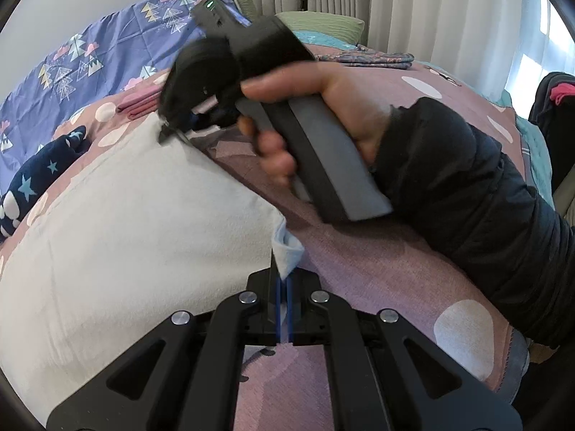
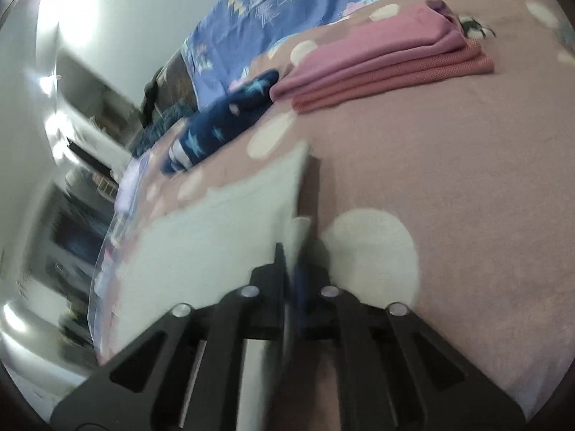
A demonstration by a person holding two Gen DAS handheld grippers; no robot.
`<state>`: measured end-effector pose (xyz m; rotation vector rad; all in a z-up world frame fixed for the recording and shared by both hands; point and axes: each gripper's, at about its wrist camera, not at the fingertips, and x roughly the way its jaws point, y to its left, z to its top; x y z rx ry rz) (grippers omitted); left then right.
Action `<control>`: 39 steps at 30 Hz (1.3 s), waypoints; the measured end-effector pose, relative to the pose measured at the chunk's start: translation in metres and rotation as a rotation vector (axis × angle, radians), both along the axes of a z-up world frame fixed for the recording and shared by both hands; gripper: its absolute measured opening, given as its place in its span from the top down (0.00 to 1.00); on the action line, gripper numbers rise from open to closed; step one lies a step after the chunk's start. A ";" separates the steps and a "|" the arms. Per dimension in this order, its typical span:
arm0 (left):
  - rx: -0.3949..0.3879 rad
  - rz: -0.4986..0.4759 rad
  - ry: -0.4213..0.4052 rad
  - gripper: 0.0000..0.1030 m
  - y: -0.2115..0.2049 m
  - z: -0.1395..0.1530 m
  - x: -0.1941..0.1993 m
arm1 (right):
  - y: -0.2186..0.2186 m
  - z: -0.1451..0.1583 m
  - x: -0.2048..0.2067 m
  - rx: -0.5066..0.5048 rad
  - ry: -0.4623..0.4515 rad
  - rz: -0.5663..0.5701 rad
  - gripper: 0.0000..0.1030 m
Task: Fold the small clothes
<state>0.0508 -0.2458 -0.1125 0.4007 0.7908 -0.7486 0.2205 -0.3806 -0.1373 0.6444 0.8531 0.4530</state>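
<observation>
A pale light-blue garment lies spread on the pink spotted bedspread. My left gripper is shut on its near right corner. My right gripper, held by a hand in a black sleeve, is shut on the garment's far corner. In the right wrist view the same garment runs up to my right gripper, whose jaws are closed on its edge; this view is blurred.
A stack of folded pink clothes lies further up the bed, also in the left wrist view. A navy star-print garment lies left of it. A blue patterned sheet and folded patterned cloth lie behind.
</observation>
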 end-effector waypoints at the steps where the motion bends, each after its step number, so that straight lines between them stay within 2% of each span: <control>1: -0.006 -0.005 0.002 0.99 0.001 0.001 0.000 | -0.006 0.008 -0.005 0.062 -0.043 -0.011 0.96; 2: -0.015 -0.012 0.004 0.99 0.001 0.002 0.000 | -0.008 0.025 -0.014 0.061 -0.110 -0.011 0.96; 4: -0.013 -0.023 0.006 0.99 -0.001 0.000 0.000 | -0.003 0.046 -0.028 -0.002 -0.208 0.012 0.96; 5: -0.005 -0.023 0.005 0.99 -0.003 -0.002 0.001 | -0.001 0.044 -0.027 -0.028 -0.212 0.007 0.96; 6: 0.003 -0.023 0.010 0.99 -0.005 -0.006 0.002 | 0.000 0.035 -0.022 -0.062 -0.183 -0.008 0.96; 8: 0.010 -0.020 0.028 0.99 -0.008 -0.013 0.006 | -0.002 -0.001 -0.003 -0.146 -0.060 -0.049 0.97; 10: 0.014 -0.017 0.032 0.99 -0.010 -0.016 0.007 | -0.011 -0.018 0.004 -0.080 -0.012 -0.065 0.98; 13: 0.021 -0.019 0.027 0.99 -0.009 -0.015 0.006 | -0.022 -0.002 -0.007 -0.103 -0.097 -0.165 0.97; 16: 0.020 -0.016 0.027 0.99 -0.009 -0.015 0.004 | -0.036 -0.008 -0.010 0.000 -0.062 -0.170 0.97; 19: 0.010 -0.016 0.029 0.99 -0.008 -0.016 0.004 | -0.027 0.010 -0.018 0.060 -0.130 -0.067 0.97; 21: 0.005 -0.020 0.034 0.99 -0.009 -0.016 0.005 | -0.001 0.022 -0.020 0.026 -0.174 0.086 0.97; 22: 0.002 -0.021 0.037 0.99 -0.008 -0.017 0.005 | 0.007 0.023 -0.017 -0.018 -0.167 0.115 0.95; 23: 0.000 -0.022 0.042 0.98 -0.008 -0.018 0.005 | 0.020 0.014 -0.010 -0.139 -0.128 0.101 1.00; 24: -0.001 -0.024 0.047 0.96 -0.008 -0.019 0.006 | 0.026 -0.001 -0.002 -0.241 -0.075 0.066 1.00; 25: -0.001 -0.025 0.054 0.96 -0.009 -0.020 0.008 | 0.027 -0.015 0.006 -0.250 -0.033 0.069 1.00; 26: -0.010 -0.029 0.064 0.94 -0.008 -0.022 0.009 | 0.021 -0.016 0.008 -0.192 -0.031 0.063 1.00; 31: -0.058 0.003 0.102 0.89 0.003 -0.017 0.006 | 0.013 -0.017 0.006 -0.129 -0.058 0.039 1.00; 33: -0.066 0.007 0.113 0.82 0.011 -0.013 -0.001 | 0.011 -0.017 0.002 -0.113 -0.063 0.026 1.00; 35: -0.070 0.011 0.093 0.80 0.027 -0.005 -0.013 | 0.005 -0.018 0.001 -0.097 -0.065 0.006 1.00; 37: -0.072 0.039 0.057 0.73 0.051 0.002 -0.024 | 0.004 -0.014 -0.003 -0.118 -0.051 -0.029 0.99; 38: -0.081 0.078 0.039 0.68 0.073 0.008 -0.029 | 0.004 -0.006 -0.012 -0.165 -0.053 -0.063 0.94; 39: -0.092 0.115 0.027 0.67 0.093 0.012 -0.033 | 0.006 0.002 -0.022 -0.221 -0.065 -0.103 0.88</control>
